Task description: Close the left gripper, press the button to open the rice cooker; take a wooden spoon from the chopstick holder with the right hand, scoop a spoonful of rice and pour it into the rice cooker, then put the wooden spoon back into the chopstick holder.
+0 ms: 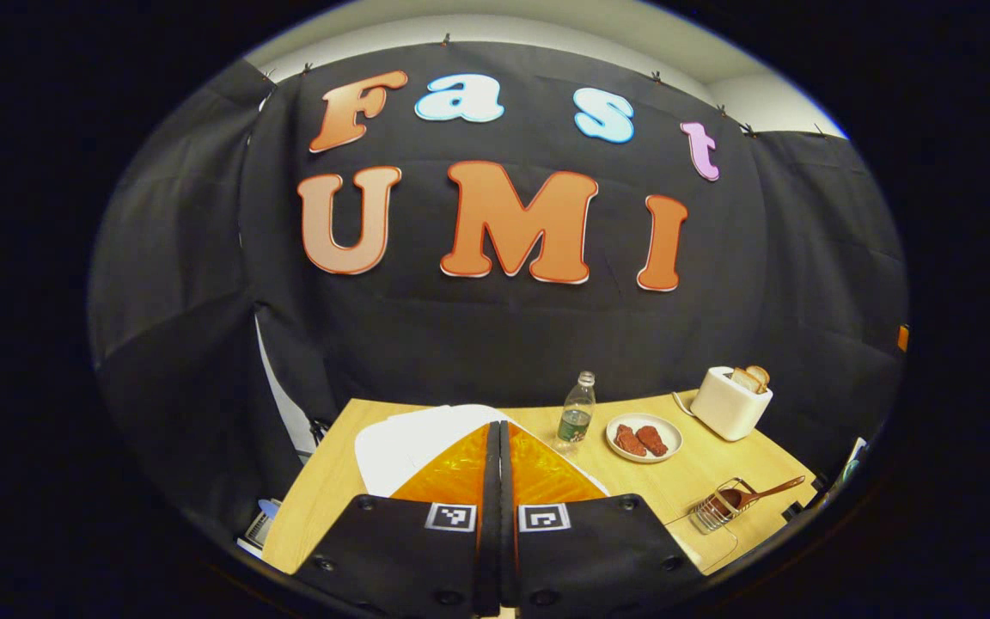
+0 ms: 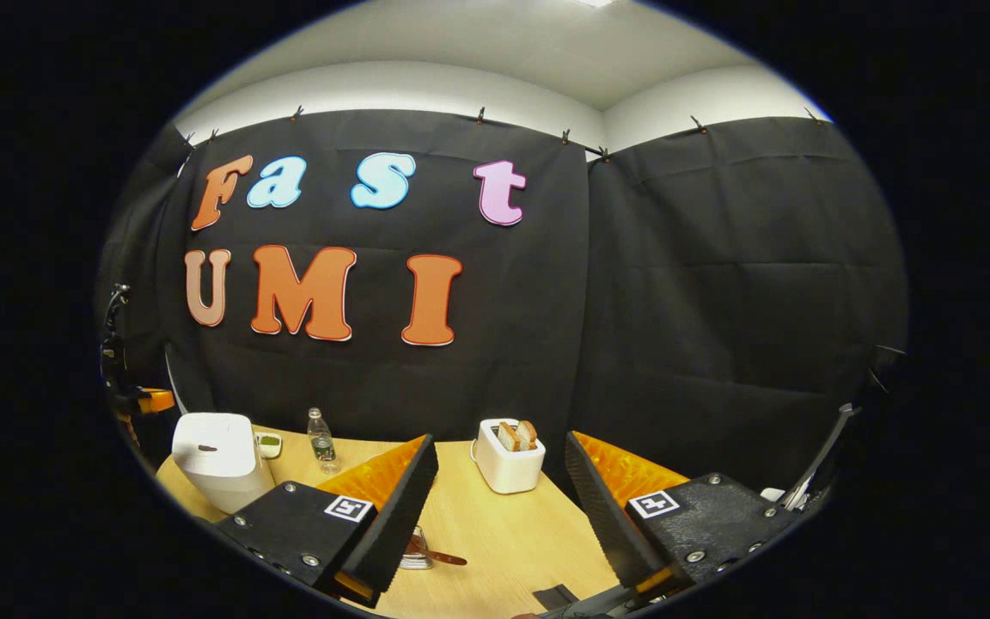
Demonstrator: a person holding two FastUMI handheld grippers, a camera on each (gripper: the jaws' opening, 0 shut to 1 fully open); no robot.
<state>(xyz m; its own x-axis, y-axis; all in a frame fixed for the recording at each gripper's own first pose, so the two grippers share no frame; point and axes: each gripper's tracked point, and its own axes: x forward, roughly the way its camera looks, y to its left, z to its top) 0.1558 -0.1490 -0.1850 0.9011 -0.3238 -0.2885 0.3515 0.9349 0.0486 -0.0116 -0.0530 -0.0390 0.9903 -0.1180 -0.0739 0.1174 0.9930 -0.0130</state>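
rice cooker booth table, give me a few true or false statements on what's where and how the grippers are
1. The left gripper has its fingers closed together. True.
2. The right gripper is clamped on the wooden spoon. False: its fingers stand wide apart with nothing between them, and the spoon rests in the wire chopstick holder.
3. The white toaster has bread slices in its slots. True.
4. The white plate is bare. False: two reddish-brown pieces of food lie on it.
5. The water bottle lies on its side. False: it stands upright on the wooden table.
6. The white rice cooker has its lid down. True.
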